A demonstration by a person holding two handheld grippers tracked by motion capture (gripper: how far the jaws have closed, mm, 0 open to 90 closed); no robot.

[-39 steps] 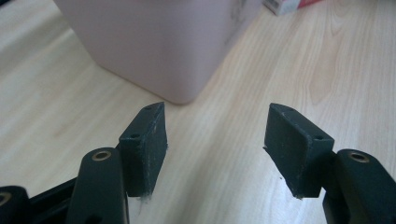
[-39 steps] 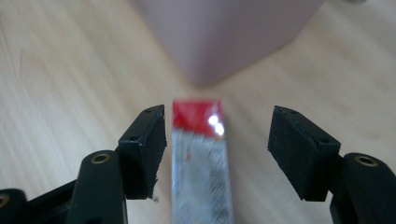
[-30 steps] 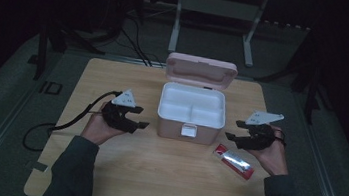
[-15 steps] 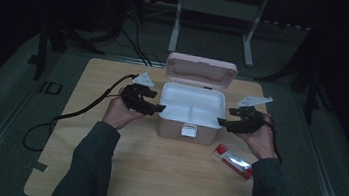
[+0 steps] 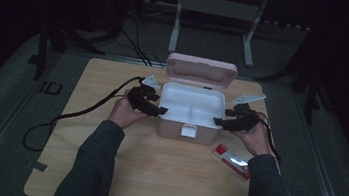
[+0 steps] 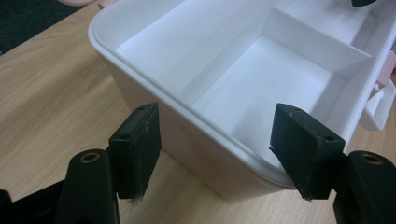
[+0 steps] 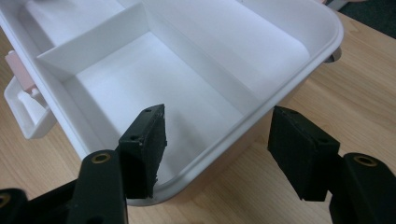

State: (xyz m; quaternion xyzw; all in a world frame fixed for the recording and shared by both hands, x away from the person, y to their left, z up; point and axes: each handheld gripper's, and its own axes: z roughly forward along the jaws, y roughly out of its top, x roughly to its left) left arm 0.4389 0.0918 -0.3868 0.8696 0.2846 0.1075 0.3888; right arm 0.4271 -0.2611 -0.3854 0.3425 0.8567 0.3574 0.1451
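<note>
A pink lunch box (image 5: 191,111) with a white divided inside stands mid-table, its lid (image 5: 201,71) raised at the back. My left gripper (image 5: 158,110) is at the box's left side. Its open jaws straddle the rim (image 6: 154,88), one pad outside the wall and one over the compartment, and they have just widened a little. The left gripper (image 6: 217,144) presses on nothing. My right gripper (image 5: 220,121) is at the box's right side. In its own view the right gripper (image 7: 217,144) stands open across the rim (image 7: 299,79), without touching it.
A red and clear packet (image 5: 231,159) lies on the wooden table (image 5: 103,170) in front of the right hand. The box's white front latch (image 5: 188,130) hangs down. The left gripper's cable (image 5: 75,113) trails off the table's left edge. A metal stand (image 5: 218,12) is behind the table.
Both hands have moved inward from the table's sides to the box. Each gripper's jaws now straddle a side wall of the box.
</note>
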